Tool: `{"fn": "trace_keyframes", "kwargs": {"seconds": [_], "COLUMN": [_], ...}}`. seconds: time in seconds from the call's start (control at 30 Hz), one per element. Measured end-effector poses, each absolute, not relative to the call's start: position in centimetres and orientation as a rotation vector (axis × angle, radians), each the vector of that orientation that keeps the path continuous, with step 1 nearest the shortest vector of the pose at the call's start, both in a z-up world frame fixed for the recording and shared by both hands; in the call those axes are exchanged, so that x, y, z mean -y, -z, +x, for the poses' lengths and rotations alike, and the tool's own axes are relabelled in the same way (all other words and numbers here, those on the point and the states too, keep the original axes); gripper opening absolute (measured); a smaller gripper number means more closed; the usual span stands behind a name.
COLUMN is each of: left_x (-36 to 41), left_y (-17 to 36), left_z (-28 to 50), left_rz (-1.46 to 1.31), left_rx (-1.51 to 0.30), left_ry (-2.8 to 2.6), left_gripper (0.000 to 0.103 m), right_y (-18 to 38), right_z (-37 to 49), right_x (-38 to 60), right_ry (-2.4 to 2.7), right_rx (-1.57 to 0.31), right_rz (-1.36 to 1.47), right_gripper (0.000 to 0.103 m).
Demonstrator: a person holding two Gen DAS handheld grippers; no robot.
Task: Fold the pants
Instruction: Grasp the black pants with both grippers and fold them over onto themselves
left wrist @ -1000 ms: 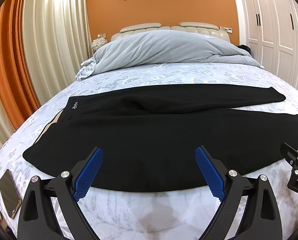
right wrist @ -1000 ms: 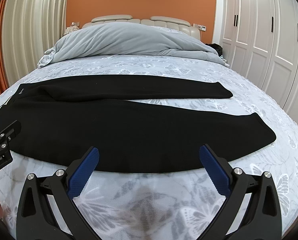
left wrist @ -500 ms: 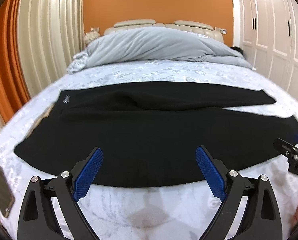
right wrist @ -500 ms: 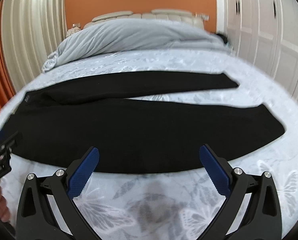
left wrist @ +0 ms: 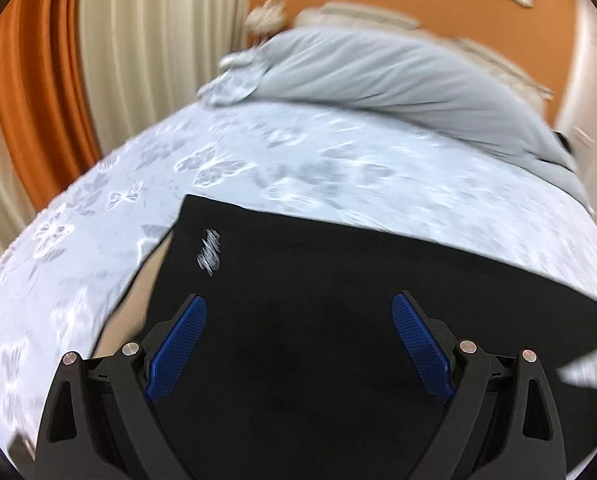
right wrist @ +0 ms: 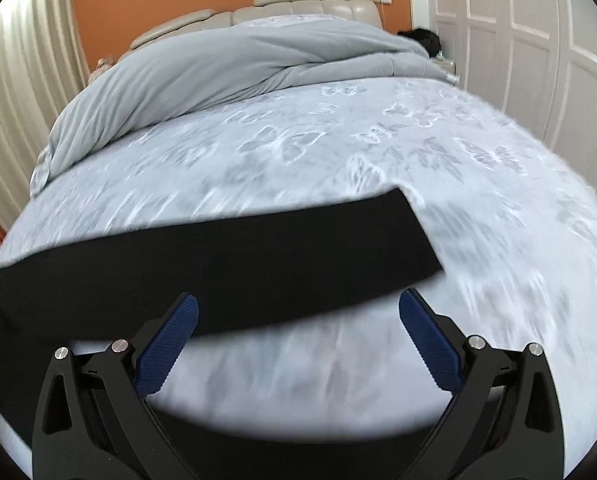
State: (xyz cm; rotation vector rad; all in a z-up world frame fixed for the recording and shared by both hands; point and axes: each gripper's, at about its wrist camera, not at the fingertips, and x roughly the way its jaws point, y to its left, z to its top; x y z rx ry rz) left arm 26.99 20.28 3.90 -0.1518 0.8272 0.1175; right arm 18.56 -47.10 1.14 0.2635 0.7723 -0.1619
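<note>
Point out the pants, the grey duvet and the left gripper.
pants (left wrist: 338, 280): left wrist view, black fabric near the waistband logo.
grey duvet (right wrist: 226, 64): right wrist view, middle of the heap.
left gripper (left wrist: 298, 344): left wrist view, midway between its blue fingertips.

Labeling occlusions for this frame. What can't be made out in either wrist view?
- Logo on pants: left view, motion blur, unreadable.
- Near pant leg: right view, hem cut off by frame edge.
- Dark object beside duvet: right view, too small to identify.

A white script logo (left wrist: 209, 255) stands on the black pants (left wrist: 338, 320) near the waist, too blurred to read.
</note>
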Motion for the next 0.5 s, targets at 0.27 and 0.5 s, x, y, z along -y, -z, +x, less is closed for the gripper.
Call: {"fn": "trace_keyframes", "kwargs": {"seconds": [0.27,0.5], "left_x": [-28.7,-27.9], "left_y": [2.3,2.9], "left_z": [39.4,39.9], "left_rz": [-0.405,-0.358], "left_rx": [-1.039,-1.005], "left_ry": [-0.287,-0.204], "left_gripper": [0.091,0.000], "right_y": [3.3,3.6], "right_z": [27.5,28.2], "right_x": [53.8,51.5], "right_ry": [0.260,0.139], "right_rx": [-0.865,-0.859], "right_rz": [0.408,0.331], "right_gripper": [0.098,0.007]}}
